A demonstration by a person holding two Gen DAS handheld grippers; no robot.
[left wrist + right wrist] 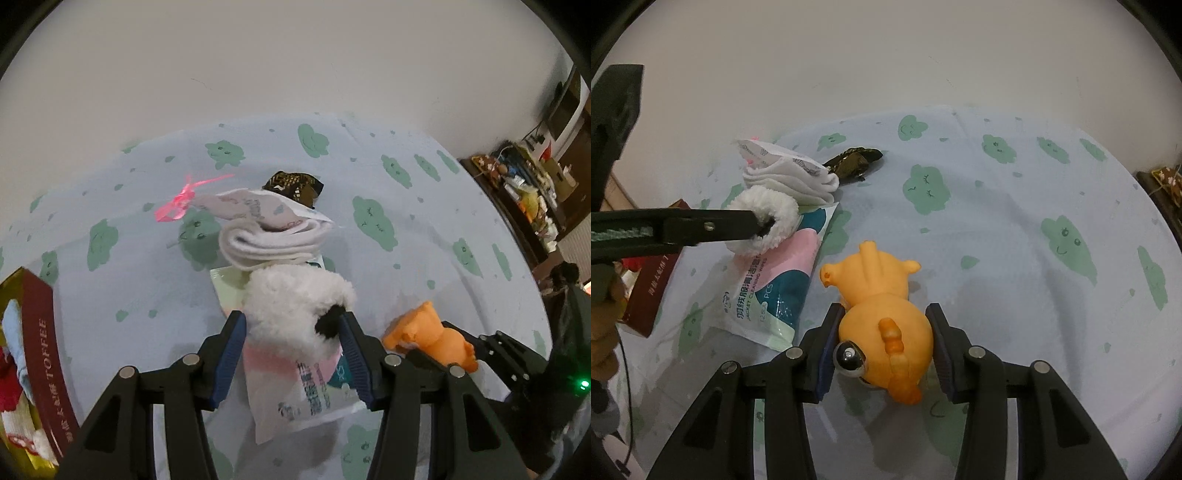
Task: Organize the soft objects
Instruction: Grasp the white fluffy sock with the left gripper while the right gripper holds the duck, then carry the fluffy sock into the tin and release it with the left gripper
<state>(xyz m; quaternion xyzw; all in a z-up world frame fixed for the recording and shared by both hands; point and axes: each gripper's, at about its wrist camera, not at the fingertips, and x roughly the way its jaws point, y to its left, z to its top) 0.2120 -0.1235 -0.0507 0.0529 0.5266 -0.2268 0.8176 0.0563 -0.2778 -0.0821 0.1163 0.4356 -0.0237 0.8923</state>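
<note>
A white fluffy plush [291,299] with a black centre lies on a pink and teal wipes packet [314,391]. My left gripper [291,321] straddles it, open, with the blue pads close on either side. In the right wrist view one left finger [713,225] reaches the plush [764,218] from the left. My right gripper [884,314] is shut on an orange rubber toy [886,325] low over the sheet. That toy [428,332] also shows at the left view's lower right. Folded white socks [269,240] under a printed bag and a dark patterned pouch [295,184] lie behind the plush.
A red and gold toffee box [40,350] holding soft items stands at the left, near a hand [602,332]. A pink ribbon [181,199] trails from the bag. The cloud-print sheet [1015,258] spreads to the right. A cluttered dark shelf [524,184] stands beyond the bed.
</note>
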